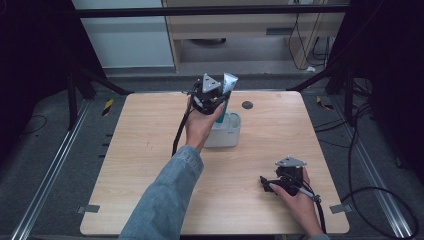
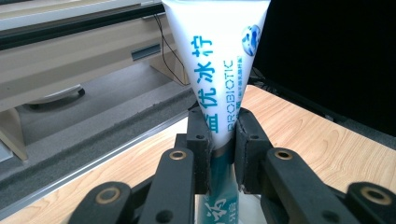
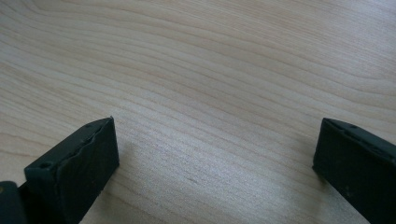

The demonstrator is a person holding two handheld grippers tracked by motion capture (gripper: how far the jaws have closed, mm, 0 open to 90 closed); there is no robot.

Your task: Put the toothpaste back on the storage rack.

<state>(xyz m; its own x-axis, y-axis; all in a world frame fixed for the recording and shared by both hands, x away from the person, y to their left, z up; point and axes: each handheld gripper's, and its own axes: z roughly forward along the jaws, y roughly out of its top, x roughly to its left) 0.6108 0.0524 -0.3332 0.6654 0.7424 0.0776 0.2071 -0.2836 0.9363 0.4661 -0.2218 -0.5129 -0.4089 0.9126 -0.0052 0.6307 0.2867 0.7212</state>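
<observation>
My left gripper (image 1: 216, 102) is shut on a white and teal toothpaste tube (image 1: 228, 85), held upright with its flat crimped end up. In the left gripper view the tube (image 2: 215, 60) rises between the two black pads (image 2: 199, 144), which press on its narrow lower part. The tube's lower end hangs over a white cup-like holder (image 1: 226, 134) at the middle of the wooden table (image 1: 150, 165). My right gripper (image 1: 263, 183) rests near the table's front right, jaws wide open over bare wood (image 3: 205, 102) with nothing between them.
A small dark round mark (image 1: 247, 105) lies on the table right of the holder. Black frame struts (image 1: 95, 80) stand at the table's back corners, and cables (image 1: 370, 190) trail on the floor at the right.
</observation>
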